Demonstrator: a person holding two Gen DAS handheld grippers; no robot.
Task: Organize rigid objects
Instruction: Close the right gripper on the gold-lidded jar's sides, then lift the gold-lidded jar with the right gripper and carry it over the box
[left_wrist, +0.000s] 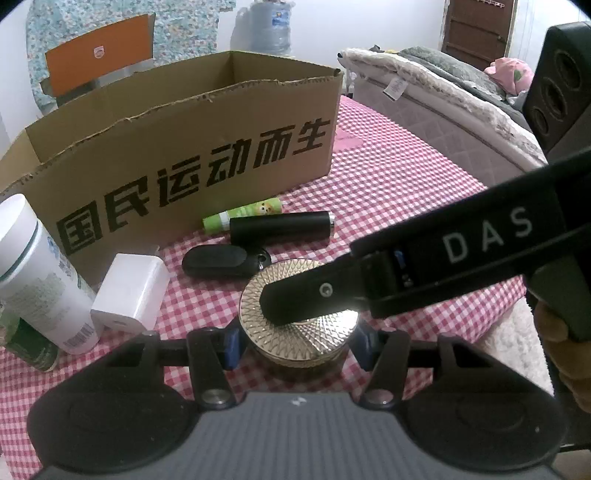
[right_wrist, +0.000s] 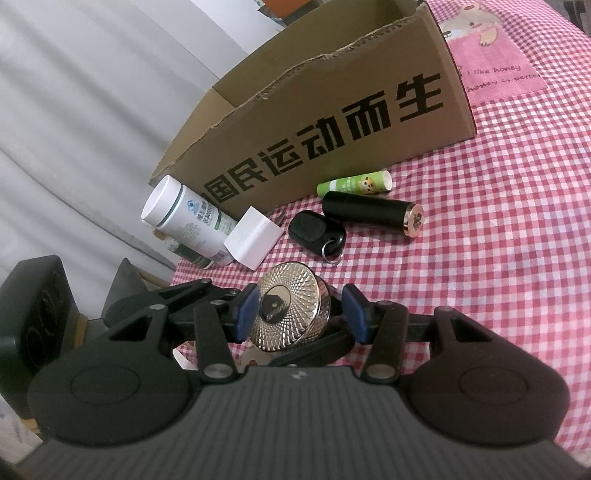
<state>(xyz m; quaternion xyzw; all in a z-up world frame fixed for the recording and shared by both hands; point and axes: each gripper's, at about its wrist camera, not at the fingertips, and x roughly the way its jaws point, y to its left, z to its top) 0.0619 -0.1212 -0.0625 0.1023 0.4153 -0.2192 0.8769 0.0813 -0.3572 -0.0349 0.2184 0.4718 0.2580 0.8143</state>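
A round jar with a faceted gold lid (left_wrist: 306, 332) (right_wrist: 291, 310) stands on the red-checked cloth (left_wrist: 406, 184). My left gripper (left_wrist: 299, 343) is shut on it, one blue pad against each side of the rim. My right gripper (right_wrist: 301, 317) also has the lid between its blue pads; its left pad presses the rim and its right pad sits at the jar's dark side. In the left wrist view a right finger (left_wrist: 295, 299) lies across the lid. The left gripper's black fingers (right_wrist: 177, 295) reach in from the left. An open cardboard box (left_wrist: 184, 147) (right_wrist: 332, 110) stands behind.
In front of the box lie a green tube (left_wrist: 243, 214), a black cylinder (left_wrist: 280, 225), a black key fob (left_wrist: 218, 262), a white charger plug (left_wrist: 129, 291) and a white bottle (left_wrist: 44, 280) over a green can (left_wrist: 29, 343). A bed (left_wrist: 443, 96) runs along the right.
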